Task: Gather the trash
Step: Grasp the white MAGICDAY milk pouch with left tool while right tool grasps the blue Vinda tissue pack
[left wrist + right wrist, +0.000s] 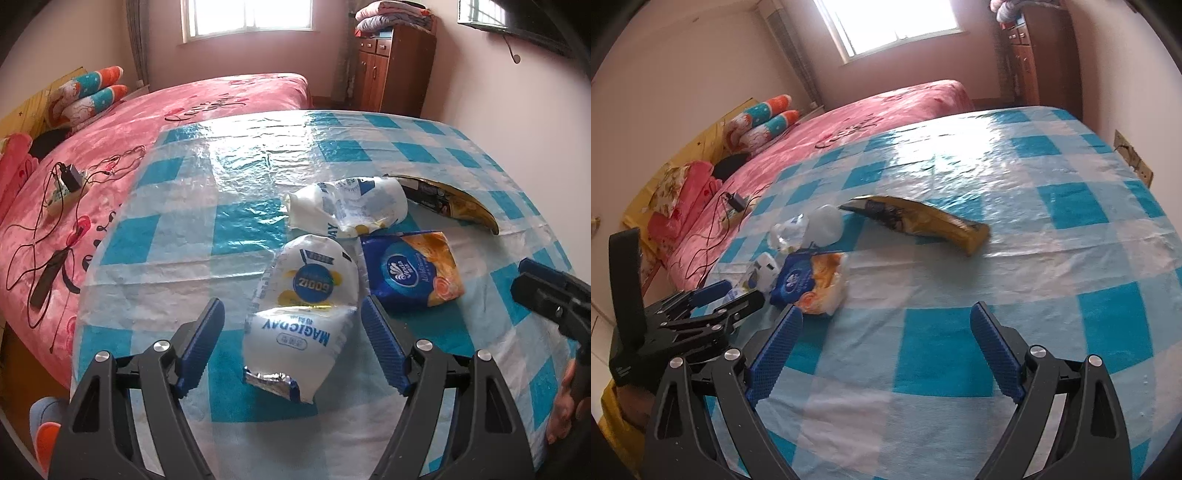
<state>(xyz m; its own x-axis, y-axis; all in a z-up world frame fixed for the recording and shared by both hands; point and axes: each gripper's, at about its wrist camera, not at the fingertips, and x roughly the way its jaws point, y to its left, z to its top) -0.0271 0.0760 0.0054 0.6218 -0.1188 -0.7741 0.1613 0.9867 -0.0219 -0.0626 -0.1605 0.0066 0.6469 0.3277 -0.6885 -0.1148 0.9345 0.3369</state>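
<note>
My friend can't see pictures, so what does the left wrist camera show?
The open left gripper straddles a white MAGICDAY wrapper on a blue-checked tablecloth. Behind it lie another white wrapper, a blue-orange tissue pack and a yellow snack bag.

A counter (258, 177) under a shiny blue-and-white checked plastic cloth carries four bits of litter close together: a white snack bag (303, 314), a crumpled white wrapper (347, 206) behind it, a blue-and-orange tissue pack (413, 273) beside them, and a yellow chip bag (923, 221) farther off.

Blue-and-white checked tablecloth (236, 229), yellow snack bag (934, 221), pink bedspread (110, 122)
</note>
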